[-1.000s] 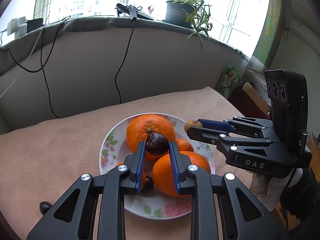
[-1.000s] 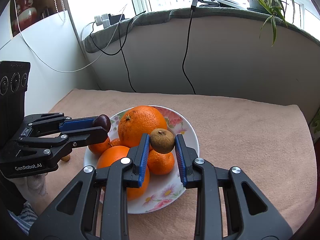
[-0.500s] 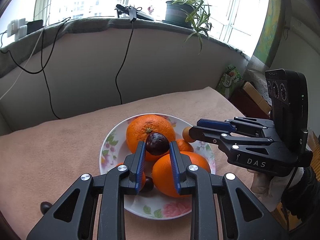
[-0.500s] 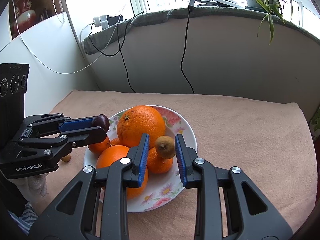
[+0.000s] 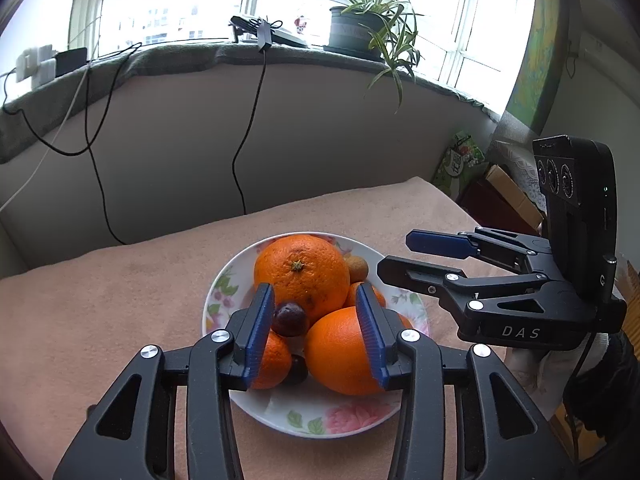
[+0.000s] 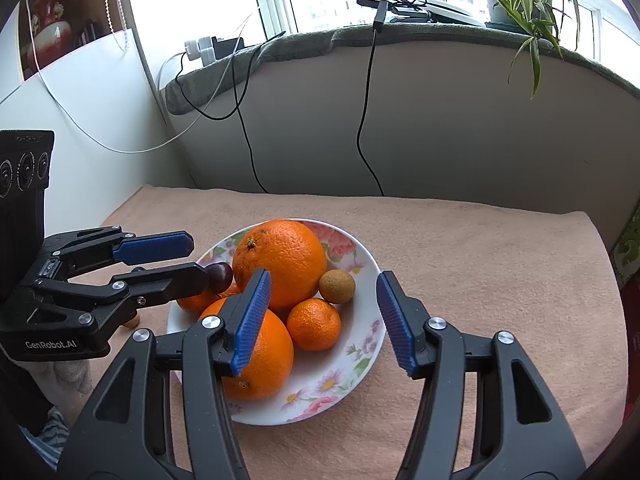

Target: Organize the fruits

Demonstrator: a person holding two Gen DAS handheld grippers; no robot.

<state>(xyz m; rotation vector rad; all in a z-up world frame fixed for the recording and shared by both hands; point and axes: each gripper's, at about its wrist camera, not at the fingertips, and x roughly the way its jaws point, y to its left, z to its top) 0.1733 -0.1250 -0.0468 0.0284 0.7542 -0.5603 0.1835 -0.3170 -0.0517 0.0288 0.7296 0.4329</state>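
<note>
Both grippers hang over the flowered plate [image 6: 360, 364] with their jaws spread and nothing between them. The right gripper [image 6: 324, 320] is over the brown fruit [image 6: 337, 286], which rests on the plate against the big orange [image 6: 279, 262] and just above a small mandarin [image 6: 314, 329]. The left gripper [image 5: 316, 334] is beside the dark plum [image 5: 289, 318], perched in the hollow between the big orange and a lower orange [image 5: 340, 350] — it may be brushing the left blue pad, though that is hard to tell. The plum looks loosely seated, so the left gripper should lift straight up, slowly, without nudging it — a sideways pull could roll it off the pile.
</note>
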